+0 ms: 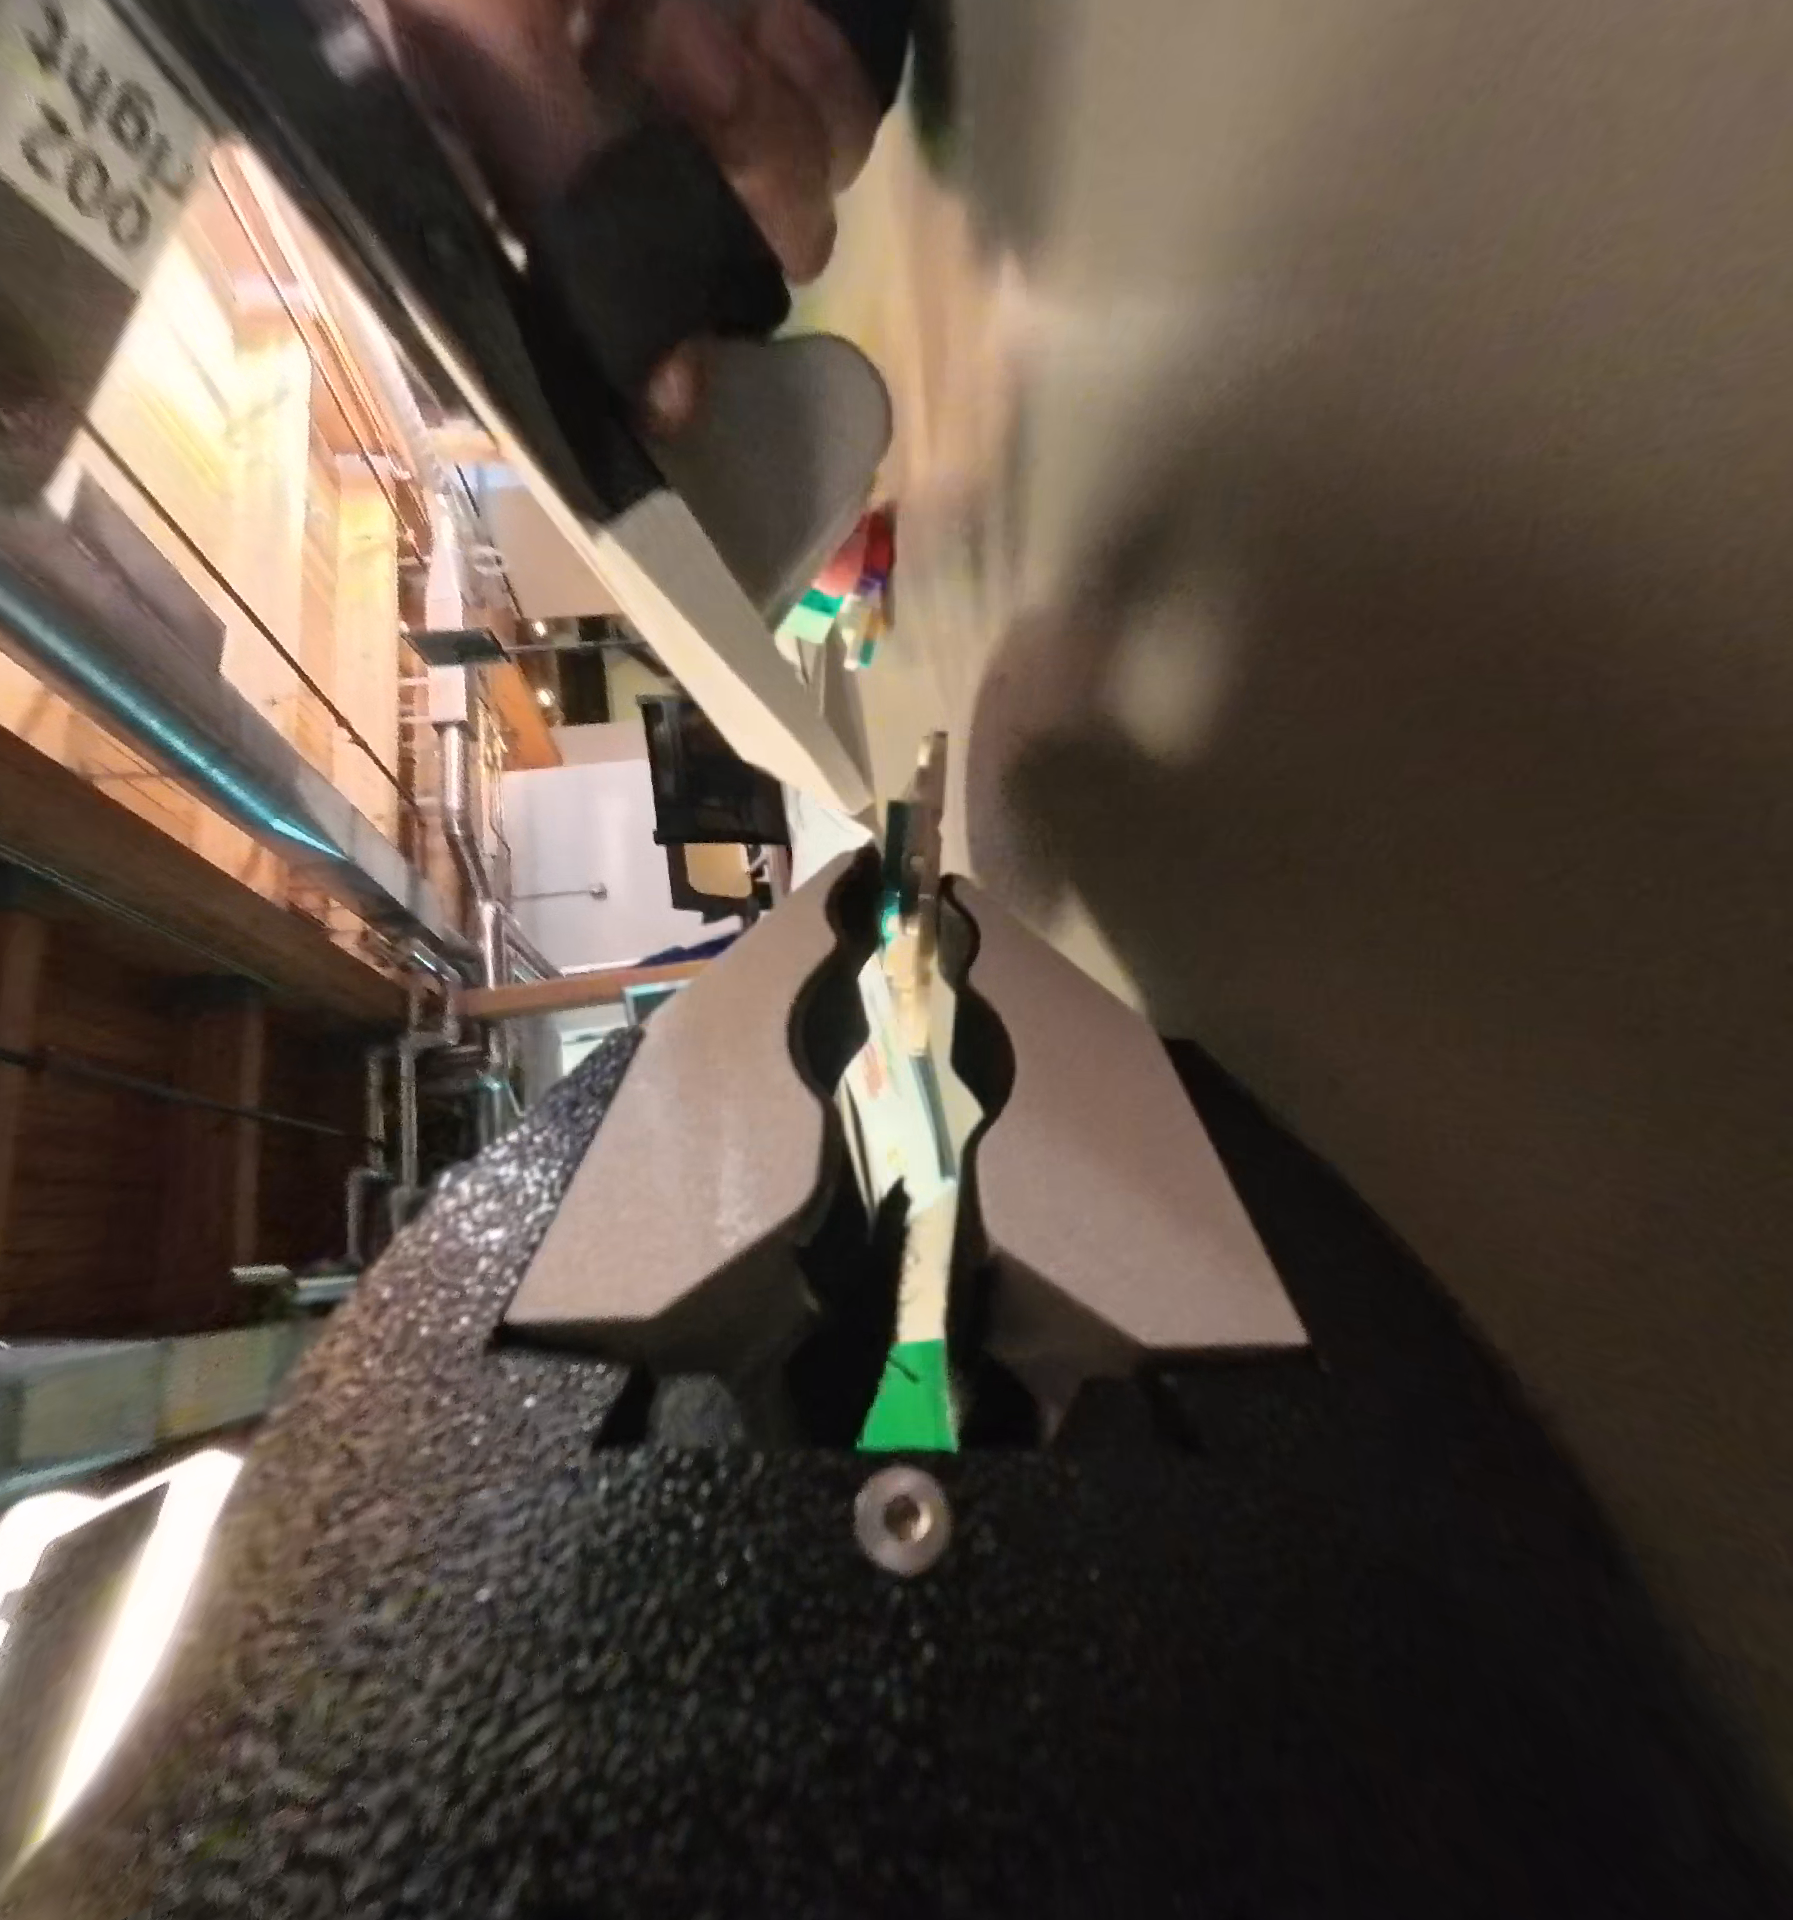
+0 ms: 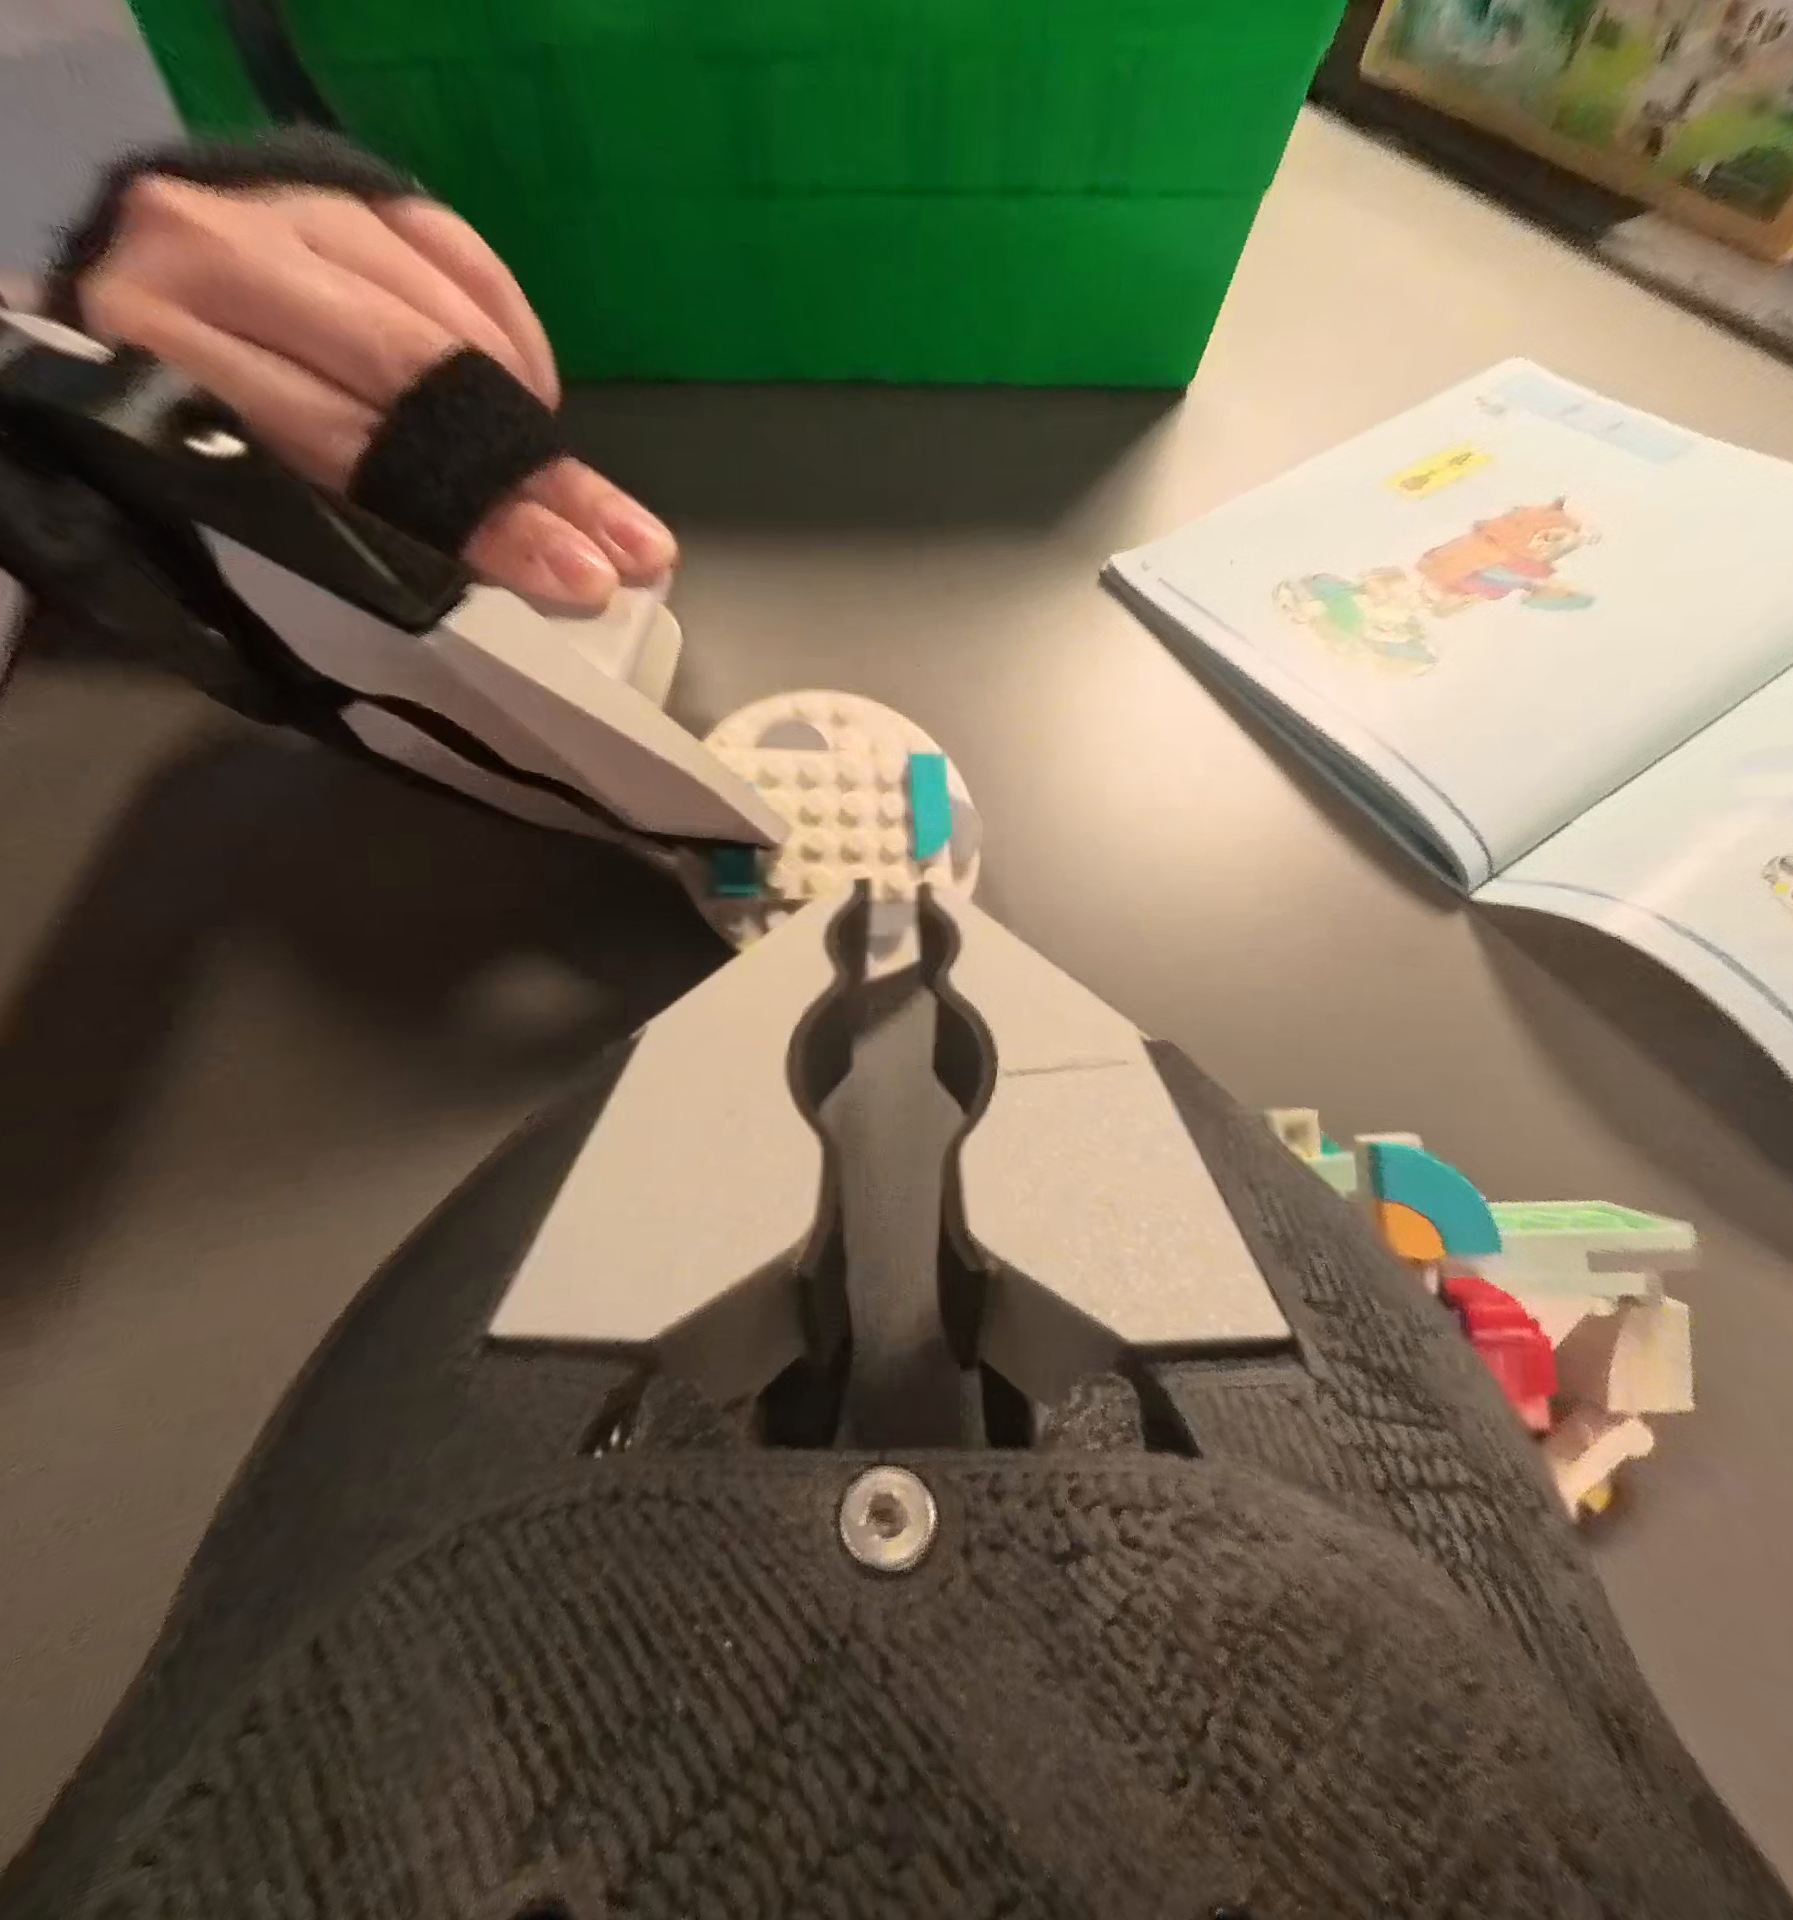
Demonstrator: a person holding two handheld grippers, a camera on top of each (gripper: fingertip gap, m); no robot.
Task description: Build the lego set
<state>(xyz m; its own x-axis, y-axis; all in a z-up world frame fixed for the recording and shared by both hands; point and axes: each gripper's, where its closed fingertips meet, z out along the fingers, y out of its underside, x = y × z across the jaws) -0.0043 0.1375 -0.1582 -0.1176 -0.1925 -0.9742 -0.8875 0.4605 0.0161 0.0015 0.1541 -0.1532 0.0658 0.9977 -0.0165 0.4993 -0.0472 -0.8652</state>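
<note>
Left gripper (image 2: 741, 862), coming in from the tabletop's left side: fingers clamped on a small teal brick (image 2: 734, 871) at the left rim of the round white studded plate (image 2: 830, 800). Right gripper (image 2: 890, 914), fingers pinching the plate's near edge, plate straight ahead mid-tabletop.

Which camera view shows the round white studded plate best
The right wrist view: the round white studded plate faces the camera, studs and a teal piece on it visible, both claws at its near edge. The left wrist view catches it only edge-on, a thin sliver beyond the left claw.
</note>
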